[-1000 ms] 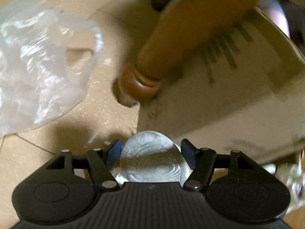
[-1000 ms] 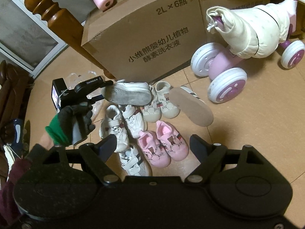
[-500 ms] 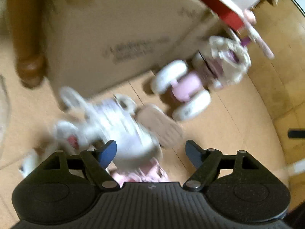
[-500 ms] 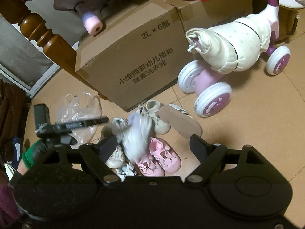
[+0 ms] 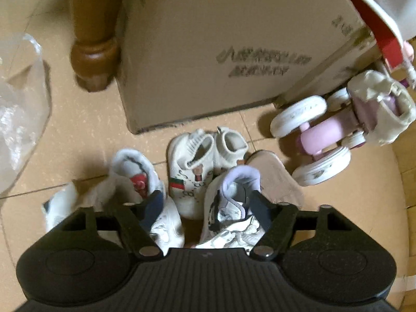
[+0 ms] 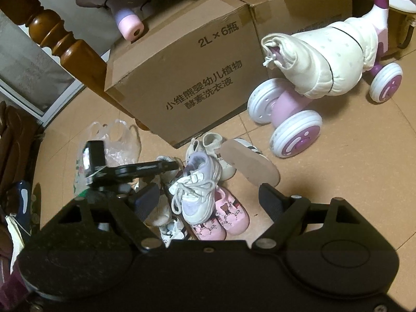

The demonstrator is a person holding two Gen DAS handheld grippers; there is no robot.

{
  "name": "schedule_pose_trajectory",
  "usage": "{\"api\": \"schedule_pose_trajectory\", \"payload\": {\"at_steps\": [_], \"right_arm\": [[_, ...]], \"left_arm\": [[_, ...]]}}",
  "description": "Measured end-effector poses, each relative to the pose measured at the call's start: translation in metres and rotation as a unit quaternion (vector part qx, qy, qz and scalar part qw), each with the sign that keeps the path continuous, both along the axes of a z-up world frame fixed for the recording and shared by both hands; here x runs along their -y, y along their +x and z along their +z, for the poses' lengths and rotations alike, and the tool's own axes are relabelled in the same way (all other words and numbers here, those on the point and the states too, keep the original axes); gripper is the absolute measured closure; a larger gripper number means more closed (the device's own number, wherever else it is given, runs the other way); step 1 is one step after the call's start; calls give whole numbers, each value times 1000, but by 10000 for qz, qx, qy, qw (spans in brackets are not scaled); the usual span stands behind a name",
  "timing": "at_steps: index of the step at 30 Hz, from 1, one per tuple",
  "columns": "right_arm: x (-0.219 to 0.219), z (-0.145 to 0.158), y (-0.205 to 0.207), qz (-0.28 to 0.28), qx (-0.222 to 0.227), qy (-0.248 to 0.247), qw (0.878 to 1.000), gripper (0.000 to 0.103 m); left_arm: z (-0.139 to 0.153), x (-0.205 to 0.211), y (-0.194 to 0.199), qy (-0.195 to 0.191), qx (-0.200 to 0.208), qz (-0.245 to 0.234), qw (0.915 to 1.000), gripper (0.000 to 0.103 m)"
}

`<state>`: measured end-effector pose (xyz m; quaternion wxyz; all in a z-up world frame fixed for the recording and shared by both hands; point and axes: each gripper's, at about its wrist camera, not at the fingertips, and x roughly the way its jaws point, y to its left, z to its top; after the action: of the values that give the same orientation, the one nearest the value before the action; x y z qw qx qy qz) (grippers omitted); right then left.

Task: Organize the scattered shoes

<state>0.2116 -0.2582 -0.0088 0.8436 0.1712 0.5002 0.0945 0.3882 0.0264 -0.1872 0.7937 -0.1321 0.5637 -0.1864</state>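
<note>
The cardboard box stood shut and taped on the tiled floor, so I could not see what was in it; a soft doll lay on its lid. Beside it slumped a clear plastic bag, and I could not make out its contents. My left gripper had just been closing a little, but its jaws stood apart. The white sneaker with the lilac collar sat between them, crowded toward one finger and with a dark gap to the other. I could not tell whether that near finger touched it. From my right wrist view the sneaker lay sole down and a little tilted on top of the shoe pile, partly over the pink pair. Its long axis ran along my left fingers, heel opening toward the box, laced toe back toward me. A cream pair stood just beyond it by the box. An upturned shoe showed its sole beside that pair, near the pink-wheeled ride-on toy. My right gripper hung above the pile, jaws wide apart and holding nothing.
</note>
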Motion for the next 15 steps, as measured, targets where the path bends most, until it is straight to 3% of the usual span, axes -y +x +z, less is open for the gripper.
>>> {"api": "schedule_pose_trajectory", "payload": {"at_steps": [2,6,12,15], "right_arm": [[0,0,0,7,1,-10,10000,18],[4,-1,-1,-27,-13,-23,10000,18],[5,5,-4,-9,71,8,10000,18],[5,8,-6,46,112,13,9999,18]], "left_arm": [[-6,6,0,-33,-26,81,10000,38],[-28,31,2,118,-133,94,9998,65],[-49,41,-1,72,-390,456,9982,66],[-45,43,-5,52,-333,392,9987,69]]}}
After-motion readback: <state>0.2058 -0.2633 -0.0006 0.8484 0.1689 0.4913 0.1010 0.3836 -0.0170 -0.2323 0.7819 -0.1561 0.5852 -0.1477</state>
